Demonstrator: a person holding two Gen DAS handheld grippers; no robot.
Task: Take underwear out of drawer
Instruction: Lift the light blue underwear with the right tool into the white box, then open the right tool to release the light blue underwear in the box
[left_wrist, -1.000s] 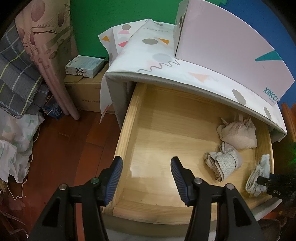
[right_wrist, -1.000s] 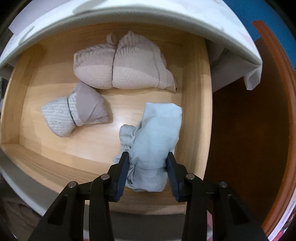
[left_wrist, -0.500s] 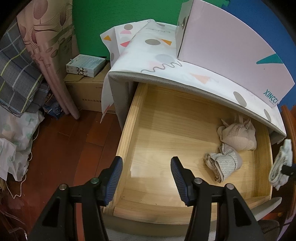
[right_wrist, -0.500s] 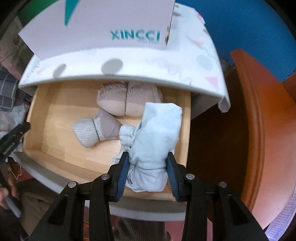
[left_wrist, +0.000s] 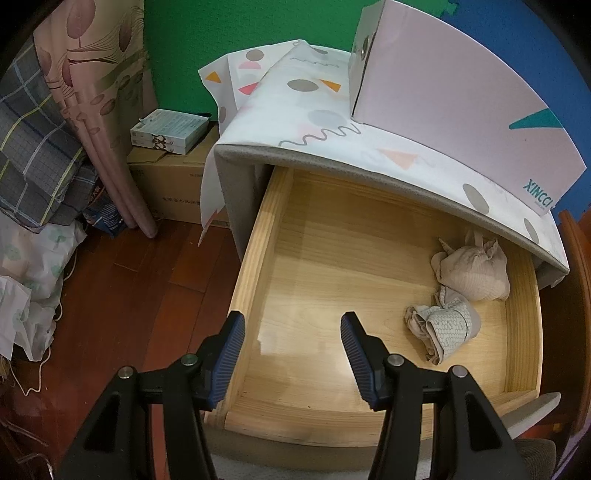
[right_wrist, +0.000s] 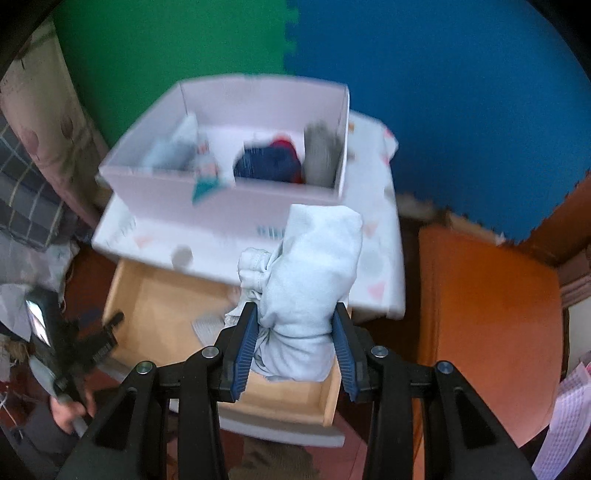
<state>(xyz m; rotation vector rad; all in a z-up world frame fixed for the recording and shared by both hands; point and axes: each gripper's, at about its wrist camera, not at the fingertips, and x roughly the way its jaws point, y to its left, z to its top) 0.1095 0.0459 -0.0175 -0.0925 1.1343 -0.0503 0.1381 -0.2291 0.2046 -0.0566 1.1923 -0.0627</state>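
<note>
Right wrist view is showing the right gripper (right_wrist: 295, 343) clamping a pale blue bundle of underwear (right_wrist: 306, 288), pads pressing into both sides, and it is hanging well above the open drawer (right_wrist: 147, 295). Beyond it, the pink box (right_wrist: 236, 206) is sitting on the patterned cabinet top (right_wrist: 373, 266), with blurred clothes inside. Over on the left wrist view, the left gripper (left_wrist: 292, 352) is hovering over the drawer's front left corner, jaws apart with nothing between them. Two beige bundles (left_wrist: 471, 275) are lying near each other at the drawer's right side, one close under the cabinet top.
</note>
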